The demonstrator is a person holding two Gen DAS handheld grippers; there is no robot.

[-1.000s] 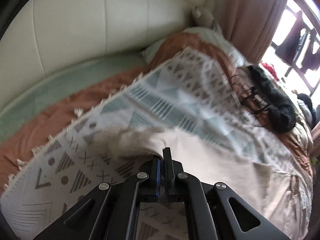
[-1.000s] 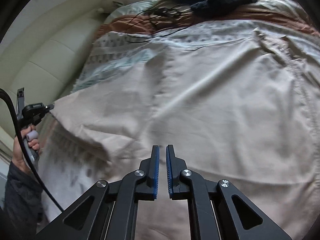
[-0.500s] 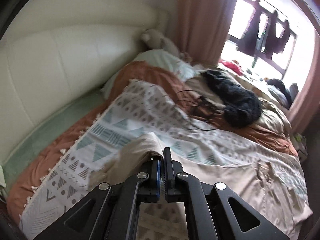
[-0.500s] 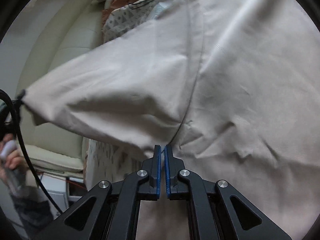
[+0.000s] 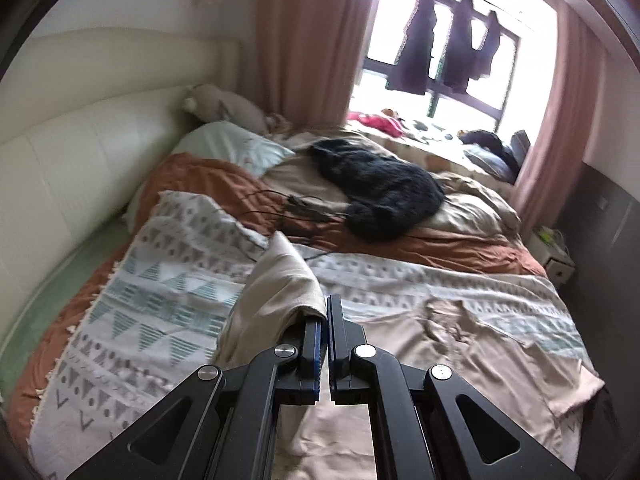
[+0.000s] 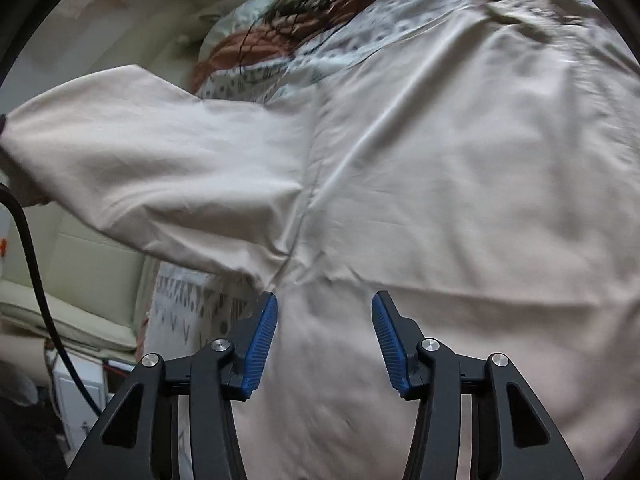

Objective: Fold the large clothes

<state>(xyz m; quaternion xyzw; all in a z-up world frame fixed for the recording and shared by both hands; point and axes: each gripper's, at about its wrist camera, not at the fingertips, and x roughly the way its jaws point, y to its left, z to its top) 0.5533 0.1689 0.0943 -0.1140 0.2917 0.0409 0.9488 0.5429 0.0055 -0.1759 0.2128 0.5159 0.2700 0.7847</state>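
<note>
A large beige garment [image 6: 440, 184] lies spread on a patterned white blanket [image 5: 160, 300] on the bed. My left gripper [image 5: 325, 312] is shut on the end of the garment's sleeve [image 5: 280, 288] and holds it lifted above the blanket. In the right wrist view the lifted sleeve [image 6: 152, 172] stretches out to the left, above the bed. My right gripper [image 6: 325, 320] is open just above the garment near the sleeve seam, with nothing between its blue pads [image 6: 262, 344].
A black knitted garment [image 5: 380, 196] and dark cables [image 5: 296, 208] lie further up the bed on an orange-brown cover [image 5: 440, 244]. A cream padded headboard [image 5: 68, 168] runs along the left. A window with hanging clothes [image 5: 444, 56] is beyond the bed. A black cable [image 6: 32, 264] hangs at the left.
My right gripper has opened and let go of the garment. My left gripper has raised the sleeve higher and swung toward the window.
</note>
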